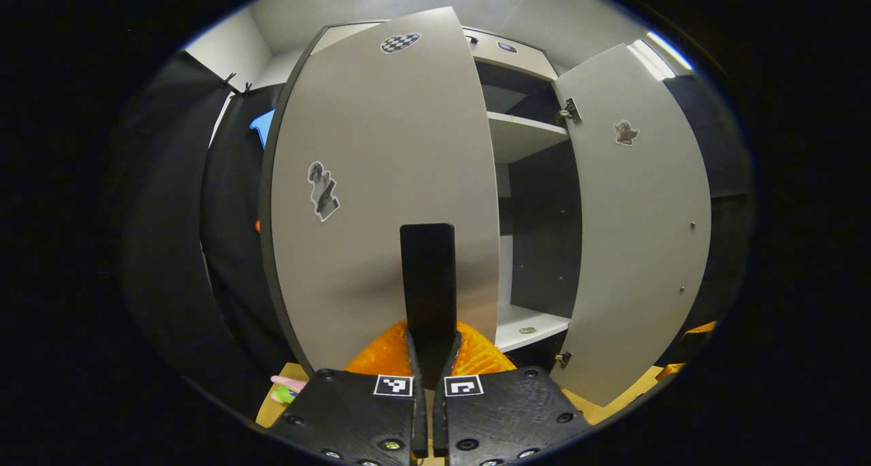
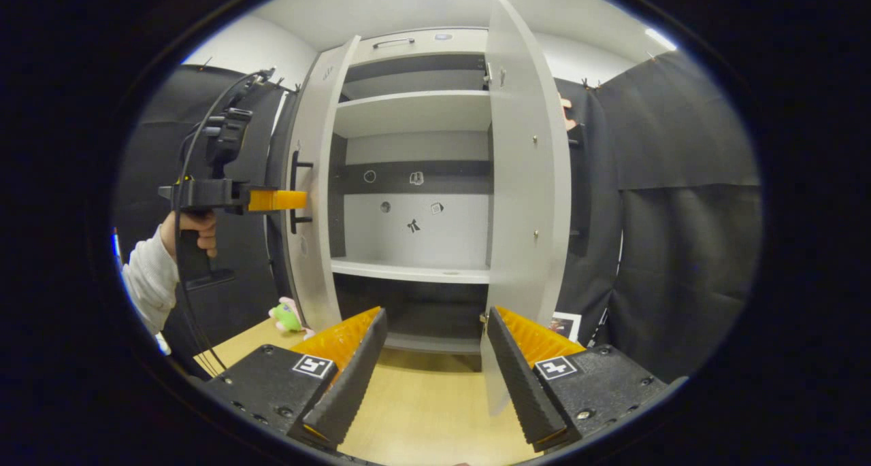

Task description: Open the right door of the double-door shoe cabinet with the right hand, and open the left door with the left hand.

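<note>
The pale grey shoe cabinet (image 2: 415, 112) stands with both doors swung out. In the left gripper view, the left door (image 1: 381, 180) is close in front, and my left gripper (image 1: 430, 343) is shut on its upright black handle (image 1: 427, 275). The right gripper view shows that same gripper (image 2: 286, 199), held by a hand (image 2: 194, 224), at the left door's handle (image 2: 297, 192). The right door (image 2: 527, 180) stands open, edge-on to me. My right gripper (image 2: 435, 357) is open with nothing in it, low in front of the cabinet and apart from the right door.
Bare shelves (image 2: 408, 270) show inside the cabinet, with small stickers on its back panel. A small plush toy (image 2: 286, 316) lies on the wooden floor (image 2: 422, 405) by the left door. Black cloth (image 2: 680, 248) hangs on both sides.
</note>
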Tool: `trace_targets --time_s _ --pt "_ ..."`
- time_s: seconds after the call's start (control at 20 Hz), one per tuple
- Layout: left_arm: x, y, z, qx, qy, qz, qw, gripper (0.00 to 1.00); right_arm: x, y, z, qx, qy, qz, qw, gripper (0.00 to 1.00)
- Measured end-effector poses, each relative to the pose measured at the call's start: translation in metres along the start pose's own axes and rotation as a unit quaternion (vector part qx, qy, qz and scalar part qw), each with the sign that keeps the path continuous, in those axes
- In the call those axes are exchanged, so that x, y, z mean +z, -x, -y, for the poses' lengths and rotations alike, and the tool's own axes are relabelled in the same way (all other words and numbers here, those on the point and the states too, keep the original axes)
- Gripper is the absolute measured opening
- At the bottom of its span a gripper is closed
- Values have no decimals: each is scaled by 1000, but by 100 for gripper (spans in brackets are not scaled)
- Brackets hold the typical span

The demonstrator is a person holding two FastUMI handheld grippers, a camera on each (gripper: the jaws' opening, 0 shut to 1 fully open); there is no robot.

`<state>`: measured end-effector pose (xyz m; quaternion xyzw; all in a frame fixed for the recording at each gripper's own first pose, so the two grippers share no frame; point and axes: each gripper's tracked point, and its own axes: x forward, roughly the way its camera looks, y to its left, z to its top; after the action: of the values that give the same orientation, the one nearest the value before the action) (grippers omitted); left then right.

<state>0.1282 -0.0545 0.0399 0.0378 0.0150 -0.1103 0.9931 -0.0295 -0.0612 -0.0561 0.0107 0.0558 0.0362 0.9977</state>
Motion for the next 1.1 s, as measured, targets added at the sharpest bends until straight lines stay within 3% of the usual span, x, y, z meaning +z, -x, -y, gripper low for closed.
trace_targets --time_s 0.35,0.6,0.85,1.1 --pt "-1 31 -18 27 -3 7 1000 0 4 -7 -3 0 -7 3 1000 93" --pt "-9 66 -54 52 3 3 999 0 6 -16 -22 20 -3 3 1000 93" --pt "-8 86 -99 110 -15 9 994 0 10 -24 -48 44 3 7 999 93" --pt "-13 94 -139 131 -15 9 991 0 6 -28 -67 63 11 1 998 93"
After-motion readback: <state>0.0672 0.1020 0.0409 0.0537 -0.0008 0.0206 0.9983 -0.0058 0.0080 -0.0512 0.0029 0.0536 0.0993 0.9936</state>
